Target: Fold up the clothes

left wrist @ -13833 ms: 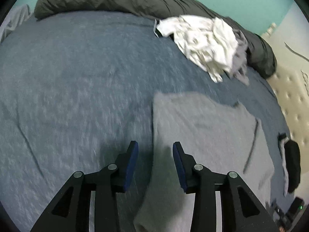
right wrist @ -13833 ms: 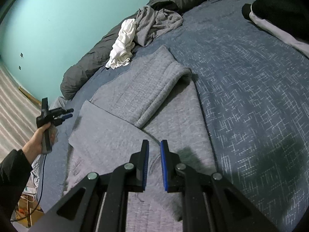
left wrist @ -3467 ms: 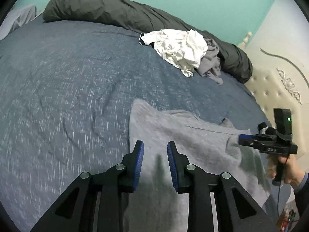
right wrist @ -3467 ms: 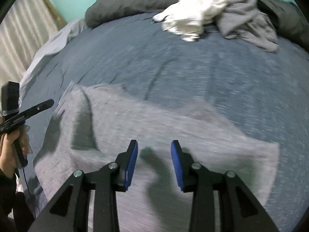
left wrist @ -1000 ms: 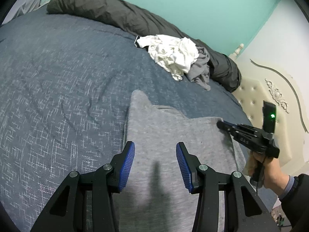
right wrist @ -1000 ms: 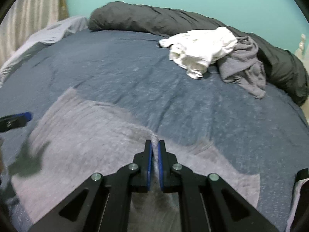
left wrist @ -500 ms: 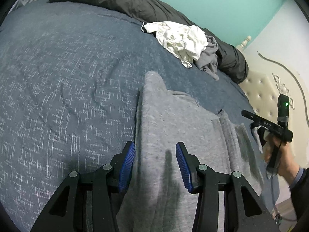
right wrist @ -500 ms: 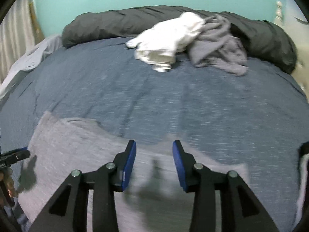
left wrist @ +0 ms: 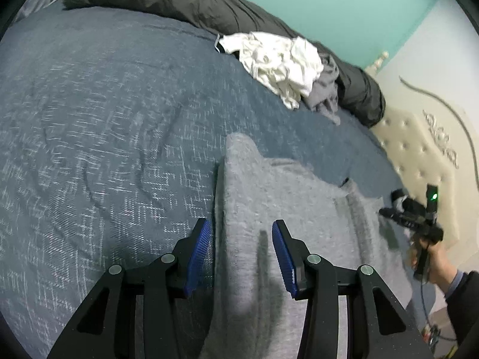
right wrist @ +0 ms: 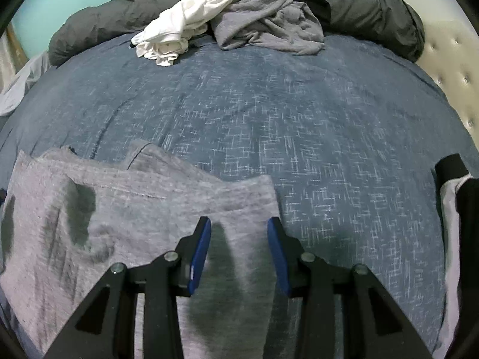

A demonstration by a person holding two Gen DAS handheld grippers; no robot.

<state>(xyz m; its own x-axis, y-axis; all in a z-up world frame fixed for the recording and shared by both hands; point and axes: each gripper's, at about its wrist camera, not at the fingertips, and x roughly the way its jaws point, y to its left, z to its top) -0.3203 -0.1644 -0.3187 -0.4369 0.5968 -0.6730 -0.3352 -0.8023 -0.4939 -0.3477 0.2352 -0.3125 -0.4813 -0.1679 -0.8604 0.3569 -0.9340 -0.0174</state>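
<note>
Left wrist view: our left gripper [left wrist: 242, 251] hangs with its blue pads spread wide over the near edge of the grey garment [left wrist: 287, 209], gripping nothing. The garment lies partly folded on the blue bedspread [left wrist: 89, 119]. Our right gripper [right wrist: 238, 249] is likewise spread above the garment's right end, empty. Farther off, a white garment [right wrist: 182, 21] and a crumpled grey one [right wrist: 266, 12] rest against the dark duvet [right wrist: 374, 3].
</note>
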